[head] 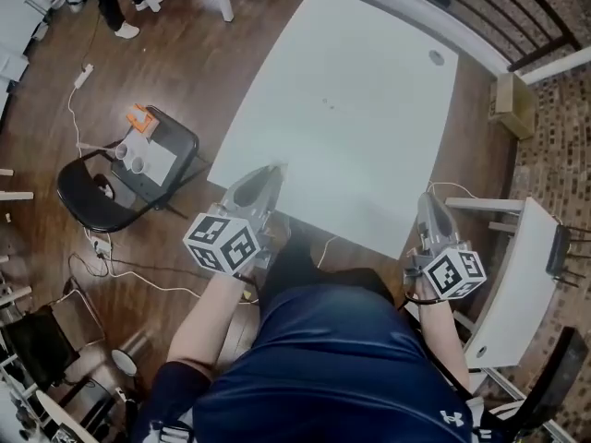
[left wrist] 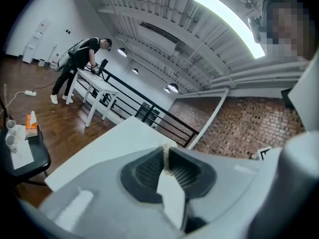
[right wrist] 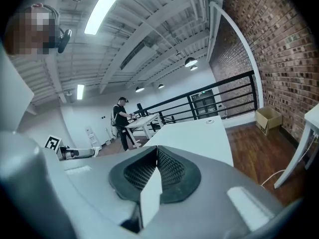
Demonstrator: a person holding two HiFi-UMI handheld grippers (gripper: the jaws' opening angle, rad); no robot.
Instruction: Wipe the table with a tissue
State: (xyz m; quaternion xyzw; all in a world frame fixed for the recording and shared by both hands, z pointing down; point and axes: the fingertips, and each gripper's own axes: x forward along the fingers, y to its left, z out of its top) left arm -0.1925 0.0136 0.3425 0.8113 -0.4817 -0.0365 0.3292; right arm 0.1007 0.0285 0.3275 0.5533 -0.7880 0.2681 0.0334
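**A:** Item one, the tissue?

**B:** Tissue [left wrist: 163, 152]: only a thin, pale, frayed edge shows, pinched at the tip of the left gripper [left wrist: 165, 154]. The jaws are closed tight on that strip. Its full size and shape cannot be made out.

**A:** Where is it?

**B:** In the head view the left gripper [head: 270, 172] has its tip at the near edge of the table [head: 369, 109], towards the near left corner.

**A:** Item two, the other gripper?

**B:** Right gripper [right wrist: 155, 156]: jaws pressed together, nothing between them. In the head view it [head: 428, 199] points along the table's right side, near the near right corner.

**A:** Table surface?

**B:** White and plain. It has two small dark specks near the middle and a round hole at the far right corner.

**A:** Containers?

**B:** Two cups [head: 123, 151], white, standing side by side on a sheet of paper [head: 159, 161] on a black chair [head: 180, 138], left of the table. Their contents cannot be made out. An orange object [head: 138, 118] lies just beside the sheet. There is also one cardboard box [head: 512, 100] on the wooden floor to the right of the table, by the brick wall, top open, and its contents cannot be seen.
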